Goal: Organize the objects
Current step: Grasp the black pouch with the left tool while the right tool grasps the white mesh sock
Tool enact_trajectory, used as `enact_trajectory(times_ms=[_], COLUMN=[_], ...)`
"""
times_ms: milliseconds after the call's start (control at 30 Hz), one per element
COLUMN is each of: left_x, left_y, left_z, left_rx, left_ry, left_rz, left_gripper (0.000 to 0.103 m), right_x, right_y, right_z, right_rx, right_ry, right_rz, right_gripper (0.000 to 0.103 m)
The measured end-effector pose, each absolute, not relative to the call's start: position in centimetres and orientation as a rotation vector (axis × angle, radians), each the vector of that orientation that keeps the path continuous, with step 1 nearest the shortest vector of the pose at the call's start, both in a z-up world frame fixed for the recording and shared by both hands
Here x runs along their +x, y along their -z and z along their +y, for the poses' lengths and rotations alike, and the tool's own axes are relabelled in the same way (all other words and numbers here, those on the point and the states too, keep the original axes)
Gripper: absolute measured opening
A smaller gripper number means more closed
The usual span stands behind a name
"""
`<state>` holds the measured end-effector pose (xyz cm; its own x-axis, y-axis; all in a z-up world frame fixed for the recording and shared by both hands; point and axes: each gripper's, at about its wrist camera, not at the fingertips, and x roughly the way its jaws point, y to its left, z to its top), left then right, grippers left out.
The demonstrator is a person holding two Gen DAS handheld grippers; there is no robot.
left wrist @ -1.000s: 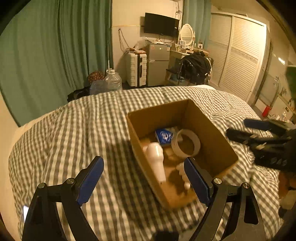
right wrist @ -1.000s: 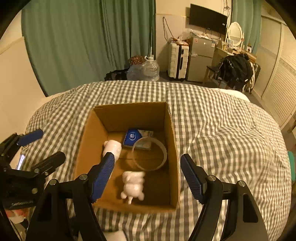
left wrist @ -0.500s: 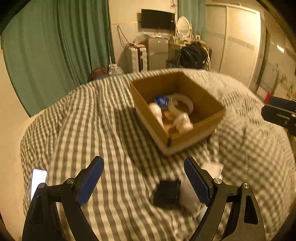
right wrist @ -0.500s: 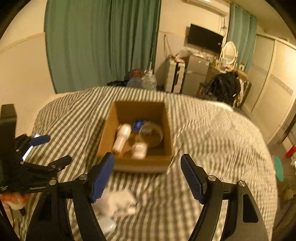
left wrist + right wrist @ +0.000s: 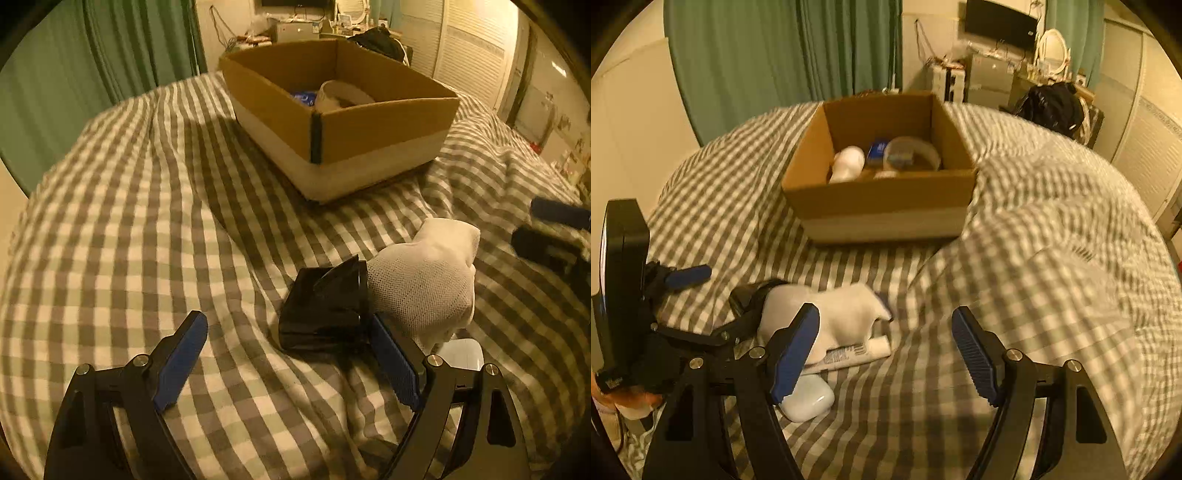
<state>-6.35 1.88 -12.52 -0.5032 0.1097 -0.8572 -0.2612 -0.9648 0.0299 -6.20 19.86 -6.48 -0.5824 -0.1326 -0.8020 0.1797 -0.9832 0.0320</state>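
Hovering left gripper: jaws wide, holding nothing; black pouch lower centre
Right gripper: jaws apart, empty
Cardboard box: upper centre, on checked bedspread

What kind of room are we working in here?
Most likely a bedroom. The cardboard box sits on a bed with a checked cover; behind it are green curtains, a wall-mounted TV and a dresser mirror.
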Motion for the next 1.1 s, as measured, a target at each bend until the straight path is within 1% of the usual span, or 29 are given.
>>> enact_trajectory(times_ms=[67, 100, 133, 167, 200, 367, 600, 733, 1000, 1033, 1100], left_x=[-6.7, -6.8, -6.8, -6.8, -6.8, -6.1, -4.5, -4.8, -5.1, -5.2, -5.2], left_y=[12.9, 13.3, 13.6, 13.8, 13.9, 13.2, 10.1, 9.9, 10.3, 10.3, 10.2], left_z=[2.1, 2.4, 2.7, 2.9, 3.1, 3.4, 1.4, -0.2, -0.7, -0.8, -0.9], left_rx=[-1.435, -1.435, -1.436, -1.439, -1.441, -1.416, -1.32, -1.338, -1.343, -1.347, -1.346], left_ry=[-2.519, -2.497, -2.471, -2.441, -2.411, -2.453, -2.589, -2.613, -2.617, -2.613, -2.612], left_rz=[0.213, 0.211, 0.204, 0.194, 0.178, 0.216, 0.269, 0.222, 0.179, 0.165, 0.155], left_gripper=[0.087, 0.078, 0.073, 0.059, 0.048, 0.048, 0.048, 0.048, 0.048, 0.048, 0.048], right_x=[-6.2, -6.2, -6.2, -6.1, -6.1, -5.9, -6.1, -6.8, -8.2, -8.3, -8.3], right_y=[7.2, 7.5, 7.6, 7.7, 7.8, 8.2, 8.7, 9.4, 11.6, 11.9, 12.5], right_z=[19.8, 19.8, 19.7, 19.6, 19.5, 18.5, 17.3, 16.4, 13.1, 12.9, 12.9], right_rx=[1.351, 1.354, 1.35, 1.344, 1.337, 1.323, 1.32, 1.337, 1.404, 1.417, 1.431], right_ry=[2.63, 2.623, 2.615, 2.606, 2.596, 2.547, 2.492, 2.466, 2.399, 2.398, 2.402], right_rz=[0.076, 0.073, 0.065, 0.056, 0.048, 0.051, 0.013, -0.002, 0.134, 0.143, 0.151], right_gripper=[0.074, 0.074, 0.074, 0.074, 0.074, 0.074, 0.074, 0.074, 0.073, 0.072, 0.066])
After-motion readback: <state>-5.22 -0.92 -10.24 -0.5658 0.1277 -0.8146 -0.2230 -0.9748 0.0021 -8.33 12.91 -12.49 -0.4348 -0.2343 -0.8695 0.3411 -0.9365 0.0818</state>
